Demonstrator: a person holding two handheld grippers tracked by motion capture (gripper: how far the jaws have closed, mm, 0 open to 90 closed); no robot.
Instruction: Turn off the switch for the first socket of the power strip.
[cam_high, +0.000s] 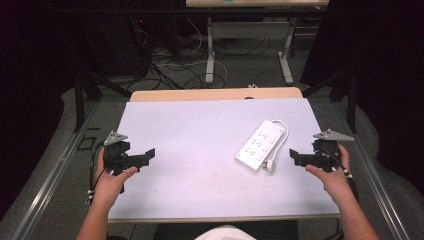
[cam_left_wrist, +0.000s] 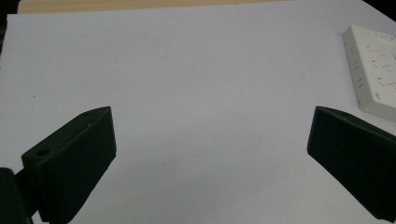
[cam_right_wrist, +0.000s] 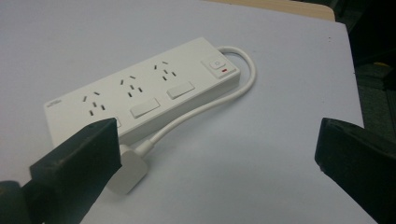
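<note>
Fingers of both our left gripper (cam_high: 145, 156) and right gripper (cam_high: 296, 157) stood wide apart and empty, so we judged nothing begun: the white power strip (cam_high: 260, 144) lay at three o'clock on the mat (cam_high: 190, 135), wanting a short rightward reach.
</note>
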